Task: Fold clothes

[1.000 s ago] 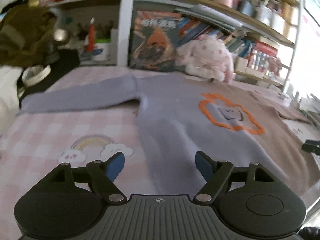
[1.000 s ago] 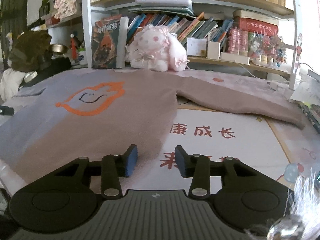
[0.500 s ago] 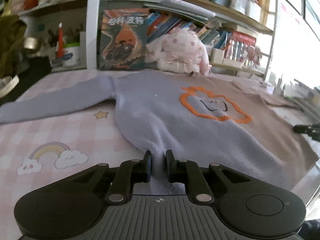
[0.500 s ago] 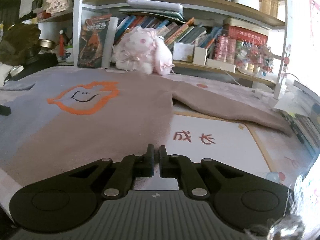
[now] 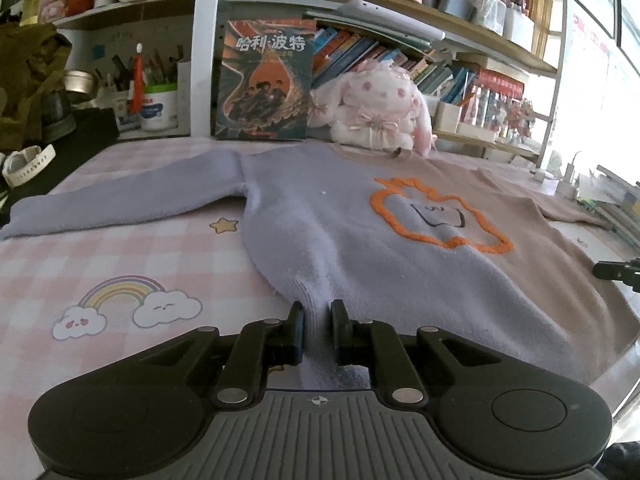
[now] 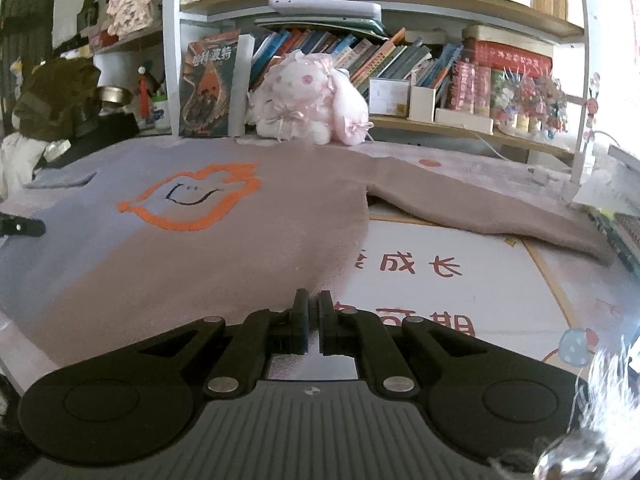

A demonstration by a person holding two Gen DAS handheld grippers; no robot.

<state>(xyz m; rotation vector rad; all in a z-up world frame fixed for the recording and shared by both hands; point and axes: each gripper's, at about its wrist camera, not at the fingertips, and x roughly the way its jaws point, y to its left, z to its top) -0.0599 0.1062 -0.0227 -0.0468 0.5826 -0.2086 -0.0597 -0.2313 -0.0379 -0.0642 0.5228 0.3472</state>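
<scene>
Crowded bookshelves (image 6: 400,56) line the back wall, a pink plush rabbit (image 5: 376,108) sitting below them, and the counter (image 5: 120,256) wears a pink checked cloth with a rainbow print. Spread flat across it lies the fuzzy lilac-and-beige sweater (image 5: 360,240) with an orange outlined patch, sleeves flung out to both sides. At its near hem, the left gripper (image 5: 317,322) is pinched onto a bunched lilac fold. Over on the beige corner, the right gripper (image 6: 313,312) is clamped on the hem too.
</scene>
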